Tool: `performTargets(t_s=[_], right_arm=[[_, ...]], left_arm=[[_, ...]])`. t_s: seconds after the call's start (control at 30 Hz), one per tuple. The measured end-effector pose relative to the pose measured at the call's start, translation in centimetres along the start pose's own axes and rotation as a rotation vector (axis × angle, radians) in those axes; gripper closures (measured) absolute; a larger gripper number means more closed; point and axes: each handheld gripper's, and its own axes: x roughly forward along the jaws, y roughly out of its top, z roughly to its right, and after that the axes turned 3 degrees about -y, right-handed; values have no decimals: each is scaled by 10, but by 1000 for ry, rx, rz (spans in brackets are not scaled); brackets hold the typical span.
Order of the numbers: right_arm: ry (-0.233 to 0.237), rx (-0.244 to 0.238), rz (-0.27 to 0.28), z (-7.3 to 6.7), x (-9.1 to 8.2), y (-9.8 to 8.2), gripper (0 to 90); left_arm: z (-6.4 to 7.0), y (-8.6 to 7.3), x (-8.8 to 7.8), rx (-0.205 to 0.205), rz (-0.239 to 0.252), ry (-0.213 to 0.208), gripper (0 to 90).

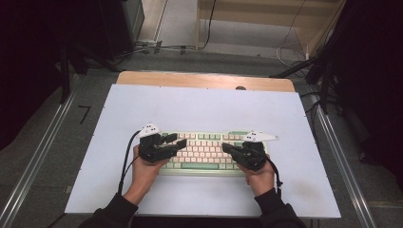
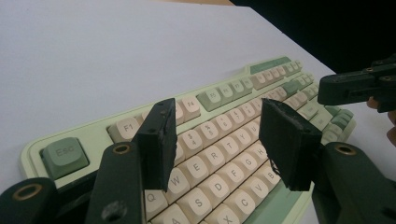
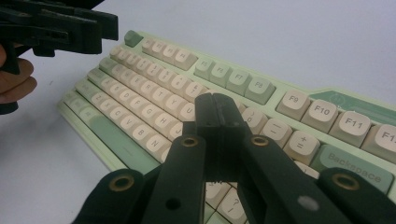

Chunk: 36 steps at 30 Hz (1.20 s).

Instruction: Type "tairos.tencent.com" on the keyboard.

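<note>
Your forearms are coming in from the bottom of the high view, each hand holding a claw over the keyboard [image 1: 204, 152], which is lying flat on the white sheet covering the surface [image 1: 204, 109], nearer your edge than the far one.

You are holding the left claw [image 1: 177, 140] over the keyboard's left end with its jaws standing apart and nothing between them. In the left gripper view, its two black pads [image 2: 159, 140] are hovering above the letter rows near Q, W and E, with the green Esc key [image 2: 63, 156] off to the side.

You are holding the right claw [image 1: 227, 148] over the keyboard's right half, clenched tight: in the right gripper view its two jaws are pressing flat against each other with nothing gripped, their tips pointing down towards the keys below the number row, with the Backspace key [image 3: 352, 169] just beside them.
</note>
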Motion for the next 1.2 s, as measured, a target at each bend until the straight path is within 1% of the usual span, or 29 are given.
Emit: performTargets(t_s=[0.27,0.37,0.47,0.63,0.83,1.2], right_arm=[[-3,-4,0,0,-2,0,875],[-6,-14,-5,-1,-3,-1,875],[-8,-24,-17,-2,-4,-3,875],[-15,-46,-58,-5,0,-7,875],[-20,-54,-103,-6,6,-11,875],[-26,-55,-121,-5,7,-13,875]], left_arm=[[-1,-1,-1,3,5,7,471],[-1,-1,-1,2,2,7,472],[0,-2,-1,4,-2,3,472],[0,-2,0,5,-2,3,472],[0,-3,0,5,-4,3,472],[1,-4,1,9,-11,5,472]])
